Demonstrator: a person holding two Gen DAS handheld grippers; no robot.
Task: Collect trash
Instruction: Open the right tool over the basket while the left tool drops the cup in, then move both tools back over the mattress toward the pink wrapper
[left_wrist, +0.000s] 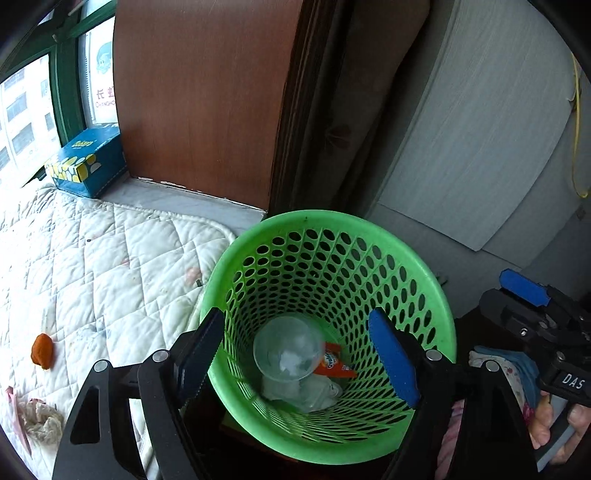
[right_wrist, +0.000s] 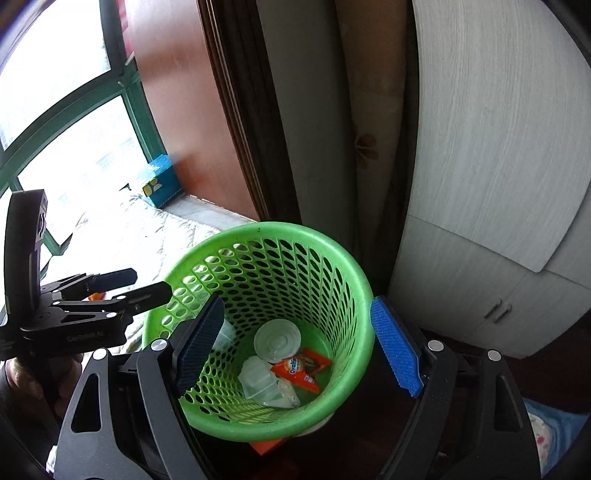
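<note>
Daylight from the window falls on a quilted bed (left_wrist: 92, 258) at frame left. I hold both grippers over the green basket (left_wrist: 424, 258), left gripper (left_wrist: 295, 354) and right gripper (right_wrist: 299, 350) released, nothing between their jaws. A clear cup (left_wrist: 286, 347) and orange wrapper (right_wrist: 301, 369) lie inside, so that drop looks done. Next I'd go for the orange peel (left_wrist: 42, 350) and crumpled tissue (left_wrist: 40, 419) at lower left.
</note>
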